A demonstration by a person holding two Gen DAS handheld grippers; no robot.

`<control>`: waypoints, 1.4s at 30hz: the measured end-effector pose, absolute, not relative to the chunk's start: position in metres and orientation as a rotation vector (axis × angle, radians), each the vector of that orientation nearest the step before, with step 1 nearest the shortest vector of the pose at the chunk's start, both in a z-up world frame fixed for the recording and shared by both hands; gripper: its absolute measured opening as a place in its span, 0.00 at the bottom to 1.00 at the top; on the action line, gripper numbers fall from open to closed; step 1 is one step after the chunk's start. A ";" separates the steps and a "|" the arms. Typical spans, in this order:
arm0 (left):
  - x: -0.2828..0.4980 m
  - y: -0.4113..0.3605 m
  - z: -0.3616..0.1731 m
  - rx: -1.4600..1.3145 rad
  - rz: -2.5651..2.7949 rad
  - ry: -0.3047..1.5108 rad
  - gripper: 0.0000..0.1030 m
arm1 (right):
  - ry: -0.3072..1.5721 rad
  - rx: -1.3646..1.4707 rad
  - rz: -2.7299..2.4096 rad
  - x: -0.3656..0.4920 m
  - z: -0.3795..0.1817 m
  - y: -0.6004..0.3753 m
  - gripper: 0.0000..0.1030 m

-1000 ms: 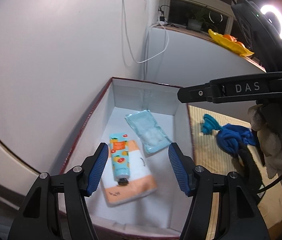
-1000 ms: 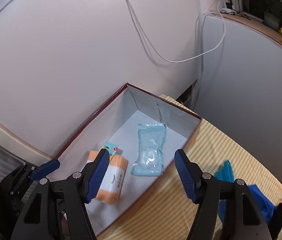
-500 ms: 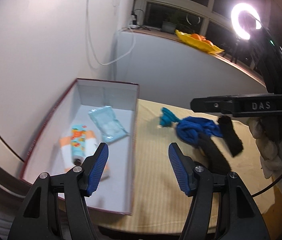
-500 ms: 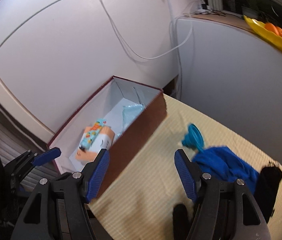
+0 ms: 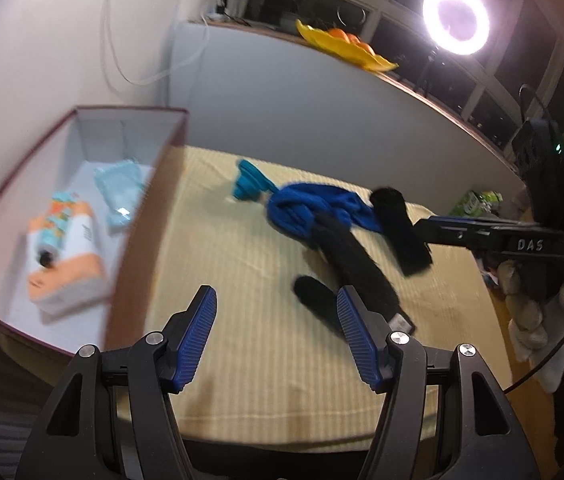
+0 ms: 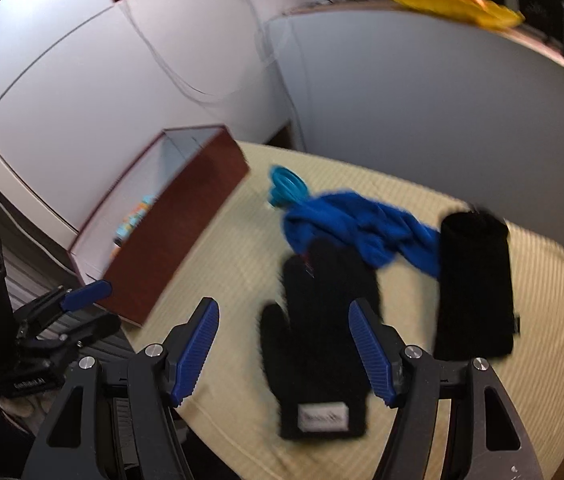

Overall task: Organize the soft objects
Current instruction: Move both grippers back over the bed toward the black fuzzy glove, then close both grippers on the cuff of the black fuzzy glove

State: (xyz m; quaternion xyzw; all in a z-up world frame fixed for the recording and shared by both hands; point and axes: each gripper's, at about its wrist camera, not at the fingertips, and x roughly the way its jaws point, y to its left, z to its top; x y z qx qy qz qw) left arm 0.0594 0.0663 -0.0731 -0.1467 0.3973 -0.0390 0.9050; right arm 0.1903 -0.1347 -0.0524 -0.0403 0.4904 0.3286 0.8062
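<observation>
Right wrist view: the empty, open right gripper (image 6: pixel 283 354) frames a black knit glove (image 6: pixel 317 344) lying lengthwise ahead on the striped cloth; the open left gripper (image 5: pixel 276 338) sits farther off.

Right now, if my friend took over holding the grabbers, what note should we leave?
Left gripper: jaws open, empty, above the yellow mat.
Right gripper: jaws open, empty, over the black glove.
Done: tube, orange pack and clear packet lie in the box.
Left: black glove, second black glove, blue cloth and teal piece, all on the mat.
</observation>
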 end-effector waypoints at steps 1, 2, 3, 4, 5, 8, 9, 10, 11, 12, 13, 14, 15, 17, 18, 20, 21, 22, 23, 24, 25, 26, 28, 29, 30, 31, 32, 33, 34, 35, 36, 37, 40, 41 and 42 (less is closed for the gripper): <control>0.061 0.059 -0.078 -0.310 -0.096 0.833 0.61 | 1.060 -0.078 0.698 0.191 -0.058 -0.142 0.62; 0.062 0.053 -0.083 -0.314 -0.109 0.845 0.61 | 1.070 -0.069 0.696 0.192 -0.062 -0.148 0.62; 0.063 0.047 -0.088 -0.319 -0.119 0.855 0.61 | 1.082 -0.059 0.692 0.192 -0.068 -0.156 0.62; 0.065 0.042 -0.093 -0.326 -0.130 0.867 0.61 | 1.096 -0.046 0.689 0.193 -0.074 -0.164 0.62; 0.067 0.036 -0.099 -0.336 -0.142 0.881 0.61 | 1.108 -0.033 0.685 0.194 -0.080 -0.171 0.62; 0.074 0.021 -0.111 -0.359 -0.173 0.915 0.61 | 1.147 0.004 0.685 0.199 -0.096 -0.183 0.62; 0.076 0.016 -0.115 -0.365 -0.180 0.923 0.61 | 1.157 0.008 0.682 0.200 -0.101 -0.186 0.62; 0.078 0.011 -0.117 -0.373 -0.187 0.931 0.61 | 1.166 0.012 0.683 0.202 -0.106 -0.188 0.62; 0.080 0.008 -0.120 -0.382 -0.195 0.939 0.61 | 1.173 0.020 0.690 0.202 -0.110 -0.190 0.62; 0.081 0.005 -0.122 -0.390 -0.201 0.946 0.61 | 1.183 0.030 0.697 0.204 -0.115 -0.192 0.62; 0.083 0.003 -0.124 -0.395 -0.204 0.951 0.61 | 1.189 0.034 0.702 0.204 -0.118 -0.193 0.62; 0.084 -0.001 -0.127 -0.401 -0.208 0.959 0.61 | 1.198 0.034 0.708 0.204 -0.123 -0.193 0.62; 0.085 -0.003 -0.129 -0.405 -0.209 0.965 0.61 | 1.206 0.027 0.710 0.204 -0.127 -0.192 0.62; 0.086 -0.006 -0.133 -0.421 -0.215 0.979 0.61 | 1.219 0.017 0.717 0.203 -0.134 -0.189 0.62; 0.088 -0.007 -0.136 -0.429 -0.217 0.986 0.61 | 1.224 0.014 0.721 0.203 -0.137 -0.189 0.62; 0.092 -0.010 -0.142 -0.443 -0.217 1.004 0.61 | 1.235 0.009 0.727 0.203 -0.143 -0.187 0.62; 0.093 -0.010 -0.144 -0.449 -0.219 1.011 0.61 | 1.239 0.009 0.729 0.202 -0.145 -0.187 0.62; 0.095 -0.012 -0.148 -0.456 -0.222 1.020 0.61 | 1.244 0.010 0.730 0.203 -0.148 -0.186 0.61; 0.097 -0.013 -0.151 -0.464 -0.225 1.030 0.61 | 1.253 0.015 0.731 0.204 -0.150 -0.186 0.61; 0.099 -0.014 -0.154 -0.469 -0.228 1.037 0.61 | 1.259 0.019 0.732 0.204 -0.152 -0.185 0.60; 0.101 -0.016 -0.156 -0.472 -0.231 1.044 0.61 | 1.265 0.023 0.735 0.205 -0.153 -0.184 0.57; 0.103 -0.017 -0.158 -0.472 -0.232 1.048 0.61 | 1.271 0.023 0.737 0.206 -0.155 -0.183 0.56; 0.106 -0.020 -0.160 -0.474 -0.236 1.054 0.61 | 1.278 0.020 0.740 0.206 -0.157 -0.182 0.55; 0.109 -0.021 -0.162 -0.474 -0.240 1.056 0.61 | 1.282 0.019 0.742 0.207 -0.159 -0.181 0.54; 0.111 -0.023 -0.163 -0.472 -0.241 1.058 0.61 | 1.286 0.020 0.744 0.207 -0.160 -0.180 0.52; 0.112 -0.024 -0.163 -0.468 -0.243 1.059 0.61 | 1.290 0.022 0.748 0.207 -0.160 -0.179 0.50; 0.112 -0.025 -0.164 -0.466 -0.245 1.060 0.61 | 1.296 0.024 0.753 0.207 -0.161 -0.178 0.50; 0.113 -0.026 -0.164 -0.465 -0.247 1.062 0.60 | 1.300 0.024 0.756 0.207 -0.162 -0.178 0.48; 0.114 -0.027 -0.165 -0.462 -0.250 1.063 0.60 | 1.306 0.023 0.758 0.207 -0.163 -0.176 0.46; 0.116 -0.028 -0.166 -0.457 -0.253 1.065 0.60 | 1.312 0.019 0.761 0.207 -0.165 -0.174 0.45; 0.117 -0.030 -0.168 -0.453 -0.255 1.066 0.58 | 1.315 0.016 0.763 0.207 -0.166 -0.173 0.45; 0.119 -0.031 -0.169 -0.450 -0.256 1.067 0.58 | 1.317 0.010 0.763 0.207 -0.167 -0.171 0.45; 0.123 -0.034 -0.170 -0.434 -0.253 1.055 0.51 | 1.318 0.005 0.767 0.206 -0.168 -0.169 0.42; 0.123 -0.034 -0.171 -0.434 -0.253 1.054 0.49 | 1.319 0.006 0.768 0.207 -0.168 -0.168 0.40; 0.124 -0.034 -0.171 -0.433 -0.252 1.051 0.45 | 1.322 0.011 0.771 0.208 -0.168 -0.168 0.37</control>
